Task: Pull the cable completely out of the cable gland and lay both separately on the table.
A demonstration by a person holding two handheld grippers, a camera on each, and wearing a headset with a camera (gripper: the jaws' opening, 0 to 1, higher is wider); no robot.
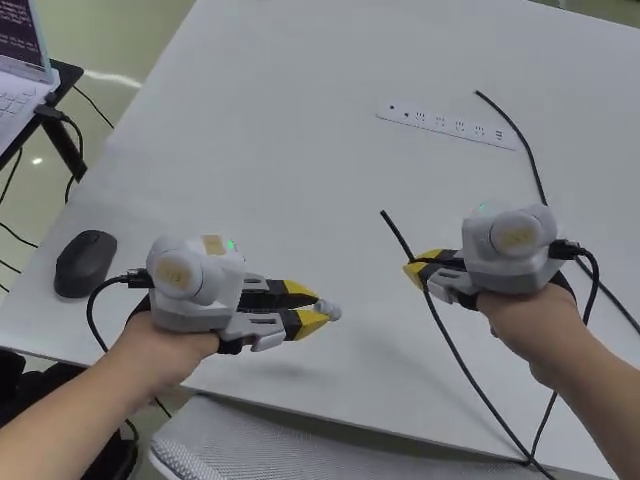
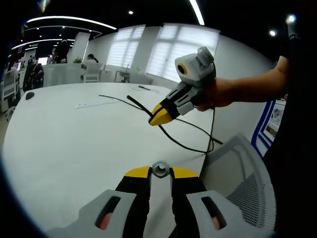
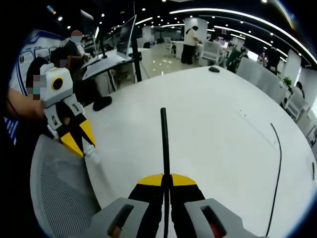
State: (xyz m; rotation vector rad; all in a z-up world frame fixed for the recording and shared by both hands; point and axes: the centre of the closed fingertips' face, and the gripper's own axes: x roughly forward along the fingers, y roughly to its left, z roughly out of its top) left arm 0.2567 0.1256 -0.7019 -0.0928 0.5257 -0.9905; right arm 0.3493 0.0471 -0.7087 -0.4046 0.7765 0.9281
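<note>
My left gripper (image 1: 322, 314) hovers over the white table's (image 1: 260, 150) near edge, shut on a small grey cable gland (image 1: 331, 313). In the left gripper view the gland (image 2: 160, 169) is pinched between the yellow jaw tips of the left gripper (image 2: 160, 173). My right gripper (image 1: 412, 268) is shut on a thin black cable (image 1: 396, 234). The cable's free end points away from me and its long tail (image 1: 470, 380) runs down over the table edge. The cable (image 3: 164, 141) sticks straight out of the right gripper (image 3: 166, 179). Gland and cable are apart, with a gap between the two grippers.
A white power strip (image 1: 447, 124) lies at the back with its black cord (image 1: 522, 143) trailing right. A black mouse (image 1: 84, 262) sits at the left edge, beside a laptop (image 1: 20, 60) on a stand. A mesh chair (image 1: 260, 440) is below the near edge.
</note>
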